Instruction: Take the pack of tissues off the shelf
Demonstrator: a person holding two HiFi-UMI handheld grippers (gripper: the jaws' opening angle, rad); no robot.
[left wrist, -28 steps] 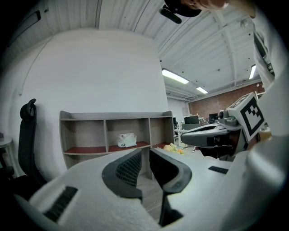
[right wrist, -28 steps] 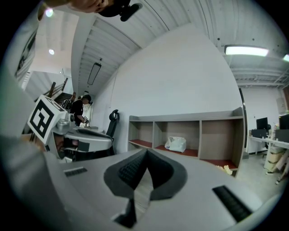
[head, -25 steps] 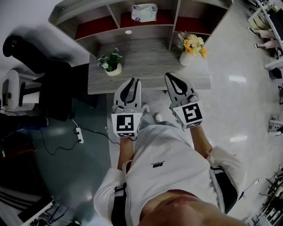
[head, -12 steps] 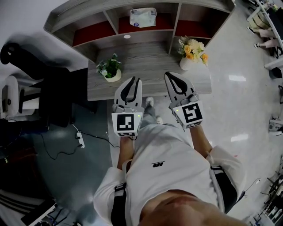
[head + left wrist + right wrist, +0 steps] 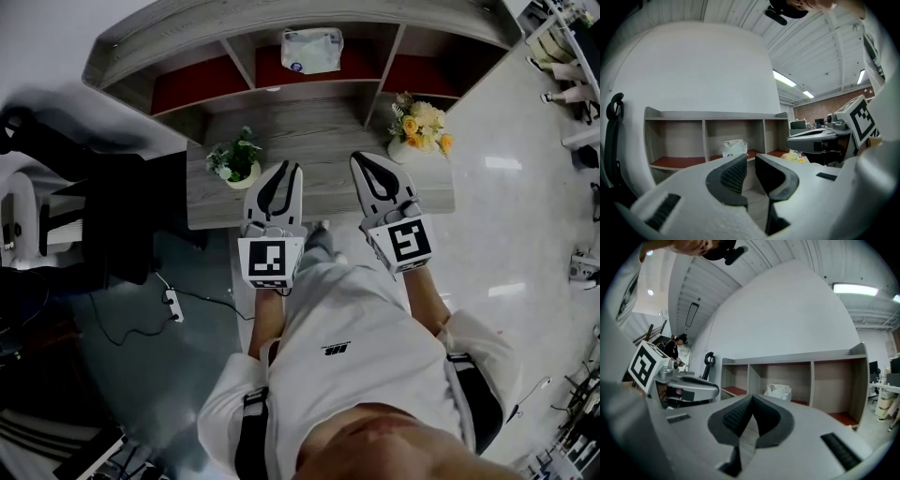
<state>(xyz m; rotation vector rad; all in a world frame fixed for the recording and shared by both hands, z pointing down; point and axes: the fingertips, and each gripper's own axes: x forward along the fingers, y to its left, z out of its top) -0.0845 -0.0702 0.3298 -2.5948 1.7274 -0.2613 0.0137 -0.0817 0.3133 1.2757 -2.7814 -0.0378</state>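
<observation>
The pack of tissues (image 5: 311,49), white in a crinkly wrapper, lies in the middle bay of the grey shelf (image 5: 187,37) behind the desk (image 5: 309,122). It also shows as the tissues (image 5: 734,147) in the left gripper view and the tissues (image 5: 778,391) in the right gripper view, far beyond both sets of jaws. My left gripper (image 5: 289,169) hovers over the desk's front edge, its jaws a narrow gap apart and holding nothing (image 5: 749,159). My right gripper (image 5: 361,159) is beside it with its tips touching, shut on nothing (image 5: 752,398).
A green plant in a white pot (image 5: 236,159) stands on the desk's left, a vase of yellow flowers (image 5: 422,127) on its right. A black office chair (image 5: 112,206) stands left of the desk. A power strip (image 5: 172,303) and cable lie on the floor.
The shelf and desk have slid nearer in the head view, and both grippers now reach over the desk's front edge. Their jaws look the same as before.
</observation>
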